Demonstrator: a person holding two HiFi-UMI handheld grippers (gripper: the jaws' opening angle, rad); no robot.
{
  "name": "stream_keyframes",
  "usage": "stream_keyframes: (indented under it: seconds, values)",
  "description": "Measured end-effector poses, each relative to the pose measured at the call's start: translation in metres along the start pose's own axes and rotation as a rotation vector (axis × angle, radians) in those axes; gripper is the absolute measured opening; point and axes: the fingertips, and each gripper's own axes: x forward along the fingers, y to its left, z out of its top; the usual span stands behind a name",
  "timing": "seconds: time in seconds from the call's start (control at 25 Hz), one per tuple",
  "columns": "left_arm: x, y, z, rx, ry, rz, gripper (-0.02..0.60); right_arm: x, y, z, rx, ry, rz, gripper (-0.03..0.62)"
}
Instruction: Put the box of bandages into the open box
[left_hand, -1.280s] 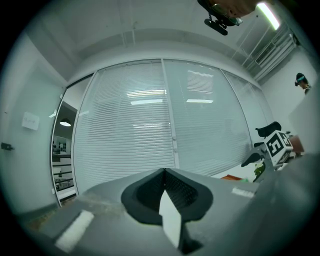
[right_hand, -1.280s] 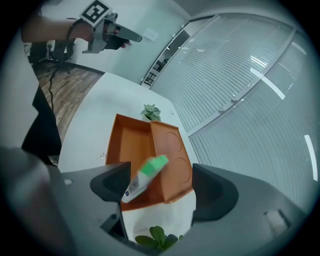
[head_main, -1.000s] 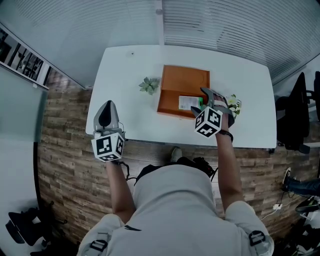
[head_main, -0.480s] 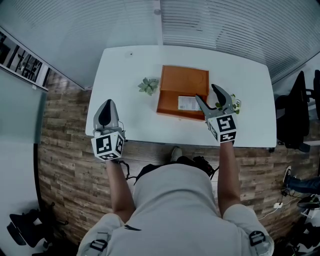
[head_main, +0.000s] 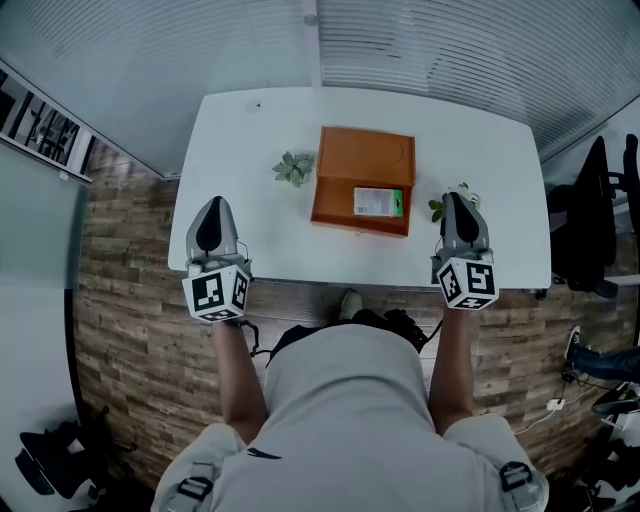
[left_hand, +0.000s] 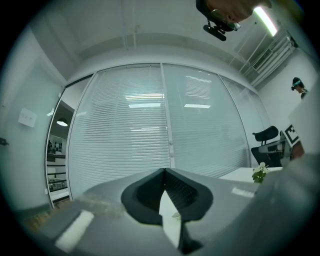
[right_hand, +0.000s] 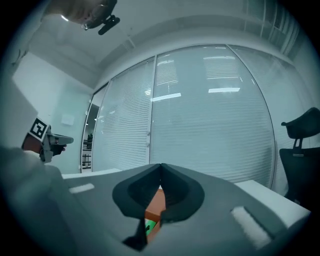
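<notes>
The person wears a pale grey short-sleeved shirt; a black buckle sits on a strap at each shoulder; a thin dark cord loops beside the left wrist. The left tongs and right tongs have smooth grey tapering shells; the left one bears a black oval patch on top; each carries at its near end a white cube printed with black square markers; in the gripper views, dark ribbed pads line the jaws, and pale strips mark the shells.

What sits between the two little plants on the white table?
The open orange box, with the white-and-green box of bandages inside, sits between the grey-green plant and the white-flowered plant, as the head view shows.
</notes>
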Motion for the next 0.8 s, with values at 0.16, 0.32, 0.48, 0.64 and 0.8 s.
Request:
stream_keyframes:
  seconds: [0.16,0.32,0.48,0.64,0.8]
  values:
    - [-0.012,-0.008,0.005,0.009,-0.027,0.003,0.006,-0.018,0.005,0.012,-0.019,-0.031,-0.014,0.002]
    - [-0.015,-0.010,0.004,-0.002,-0.029,-0.004,0.006,-0.024,0.011,0.022,-0.040,-0.047,-0.008,0.002]
    - [-0.014,-0.007,0.003,-0.006,-0.025,-0.005,0.006,-0.023,0.012,0.025,-0.051,-0.044,-0.009,0.002]
    - [-0.010,-0.005,0.004,-0.004,-0.026,-0.005,0.006,-0.022,0.011,0.022,-0.017,-0.034,-0.008,0.000]
    - [-0.009,-0.003,0.004,-0.002,-0.024,-0.005,0.006,-0.019,0.015,0.020,0.018,-0.033,0.016,-0.002]
